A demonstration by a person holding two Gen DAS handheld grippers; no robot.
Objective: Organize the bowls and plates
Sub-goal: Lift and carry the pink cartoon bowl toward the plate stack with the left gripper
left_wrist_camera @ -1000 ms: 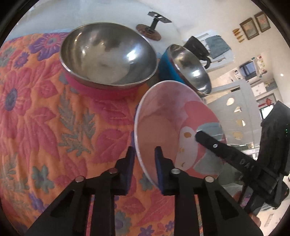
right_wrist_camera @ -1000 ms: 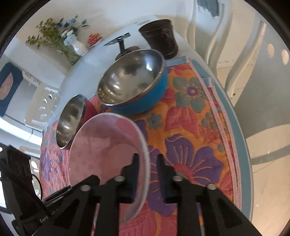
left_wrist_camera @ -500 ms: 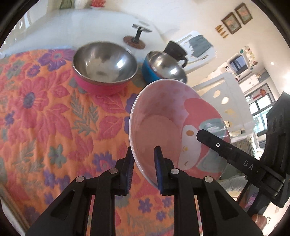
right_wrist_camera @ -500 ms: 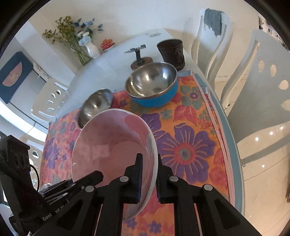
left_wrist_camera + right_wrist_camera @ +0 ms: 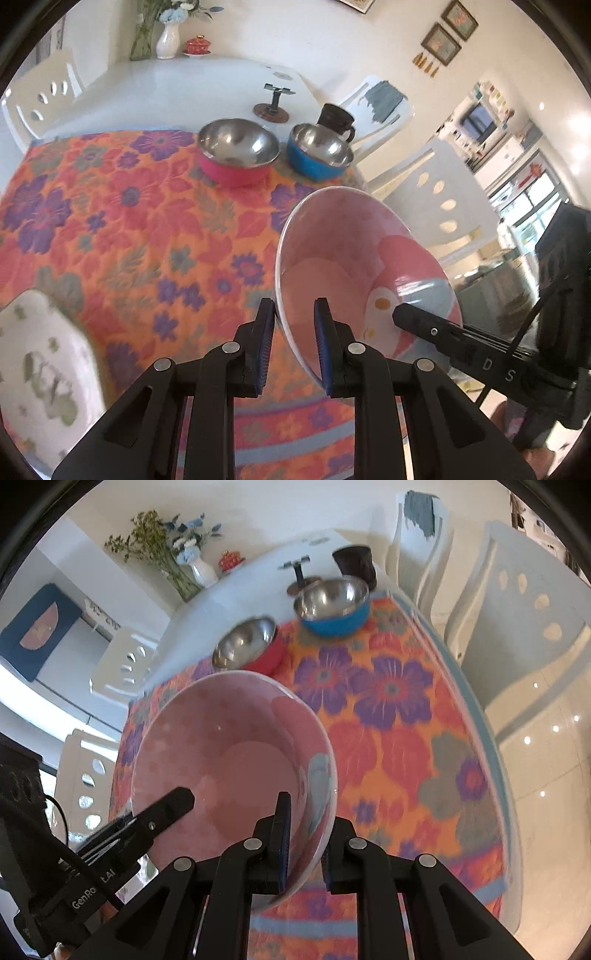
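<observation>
A pink cartoon-print bowl (image 5: 343, 254) hangs in the air above the flowered tablecloth, held from both sides. My left gripper (image 5: 293, 325) is shut on its near-left rim. On the opposite rim my right gripper (image 5: 304, 830) is shut, its other finger showing inside the pink bowl (image 5: 229, 749). Far back on the cloth stand a steel bowl with a pink outside (image 5: 238, 149) and a steel bowl with a blue outside (image 5: 319, 149). A white plate with a green pattern (image 5: 40, 373) lies at the lower left, blurred.
The flowered tablecloth (image 5: 122, 229) covers the near part of a white table. A dark mug (image 5: 336, 118) and a small phone stand (image 5: 275, 101) sit behind the bowls. A vase of flowers (image 5: 184, 561) stands at the far end. White chairs (image 5: 517, 602) flank the table's right edge.
Both grippers have lifted the pink bowl up and drawn it back toward the near side; the two steel bowls now look smaller and farther. The white patterned plate has come into view.
</observation>
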